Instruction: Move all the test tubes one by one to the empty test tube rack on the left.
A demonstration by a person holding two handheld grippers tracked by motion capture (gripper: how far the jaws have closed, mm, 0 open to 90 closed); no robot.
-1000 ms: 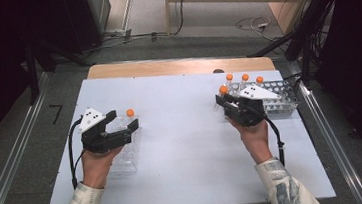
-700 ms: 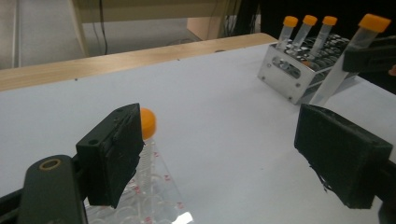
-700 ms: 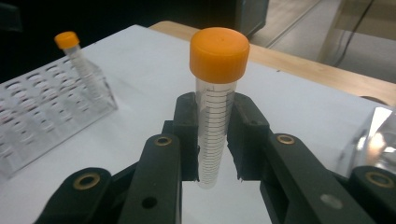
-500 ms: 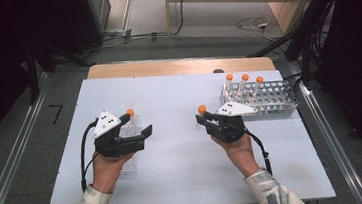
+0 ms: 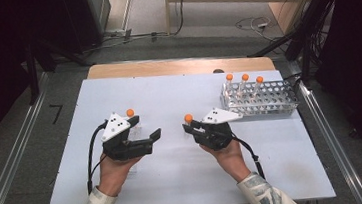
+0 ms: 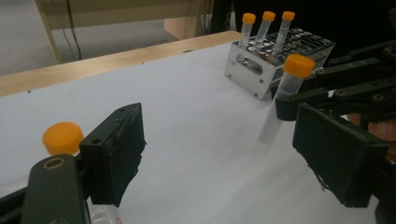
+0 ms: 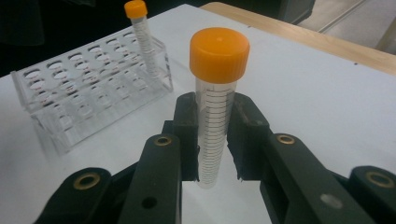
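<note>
Right gripper (image 7: 212, 140) is closed on a tube (image 7: 215, 116) with an orange cap (image 7: 219, 53); the tube is held upright, its long axis vertical, and its lower end is seen just above the white table (image 5: 176, 183). In the high view this gripper (image 5: 190, 127) is found near the middle of the table, and the tube's cap (image 5: 188, 117) stands above its jaws. The left gripper (image 5: 154, 136) faces it from the left, apart from it, with jaws standing wide and nothing pressed between them. From the left gripper view the held tube (image 6: 280, 109) lies ahead and to the right, a little tilted, between the two pads (image 6: 114, 149) as they are seen, but farther off. A handover to the left gripper is judged to be likely, so the tube must be brought between these open jaws.

Behind the left gripper a clear rack (image 7: 88, 98) holds one capped tube (image 7: 142, 39). A metal rack (image 5: 264, 101) at the far right holds three more tubes. Graduation lines are visible on the held tube, but no number or brand can be read.
</note>
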